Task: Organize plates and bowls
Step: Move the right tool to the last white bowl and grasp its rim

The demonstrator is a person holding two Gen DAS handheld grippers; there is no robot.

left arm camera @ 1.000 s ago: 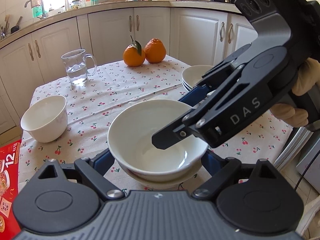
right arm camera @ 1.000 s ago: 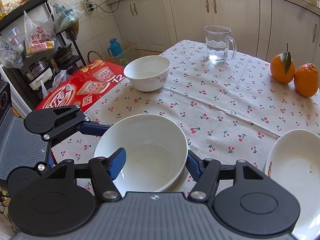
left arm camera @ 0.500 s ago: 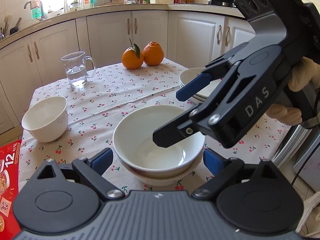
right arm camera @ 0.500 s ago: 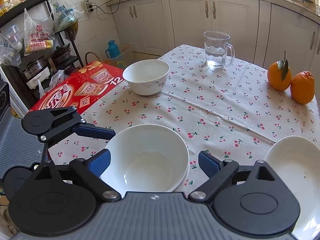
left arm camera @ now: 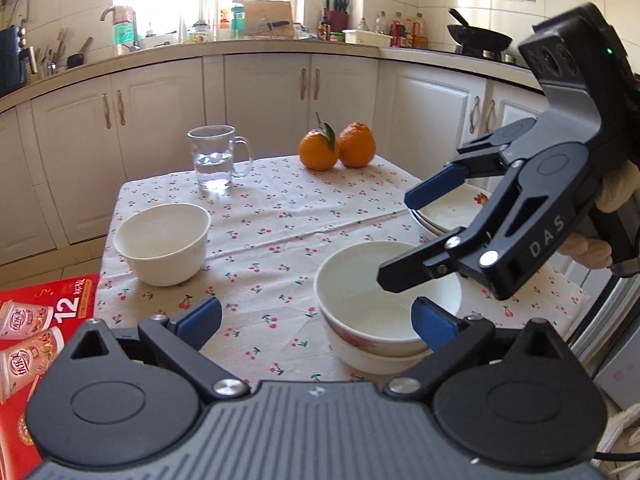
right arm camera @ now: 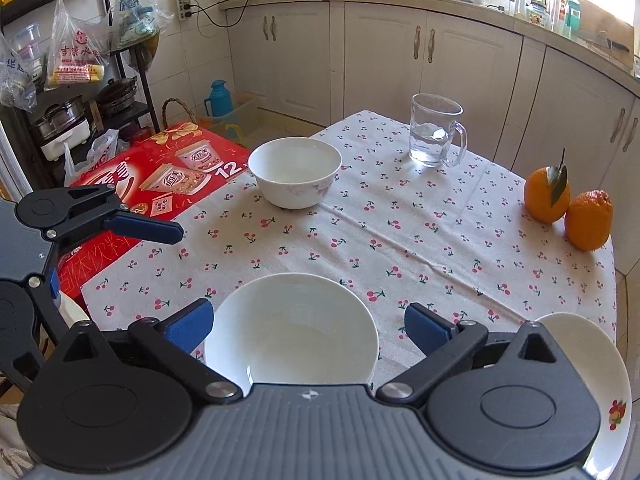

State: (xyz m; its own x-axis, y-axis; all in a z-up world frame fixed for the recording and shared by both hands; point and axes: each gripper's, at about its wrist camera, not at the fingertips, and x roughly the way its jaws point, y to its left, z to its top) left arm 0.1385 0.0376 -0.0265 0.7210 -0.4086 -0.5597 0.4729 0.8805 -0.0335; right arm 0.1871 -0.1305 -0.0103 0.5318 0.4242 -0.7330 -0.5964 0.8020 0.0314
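The main risk now is a knock to the stacked bowls [left arm camera: 384, 320]. The right claw [left arm camera: 400, 236] hangs low over the top bowl with one finger reaching across its rim, so pulling away sideways or letting the wrist dip could catch that rim and tip the bowl out of the one under it. The stack also sits toward the near edge of the surface [left arm camera: 280, 224], and a shove that way could send it off. The left claw [left arm camera: 316, 316] has its right finger just beside the stack's wall, so a careless swing toward the next bowl could clip it too. Beyond that stand a glass mug [left arm camera: 214, 158] of water and two oranges [left arm camera: 338, 151], either easily toppled or rolled by a wide sweep.

Both claws are spread wide and hold nothing; their jaws have just been opening, and neither pair of pads touches a bowl. In the right wrist view the top bowl [right arm camera: 292, 332] lies between and just ahead of the right claw's [right arm camera: 306, 326] fingers, free of them. The lone bowl [left arm camera: 162, 242], likely the next to be stacked, stands well apart from the left claw, to its left and farther back. The plates [left arm camera: 444, 212] lie behind the right claw, mostly hidden by it, so I cannot tell how many are piled there.
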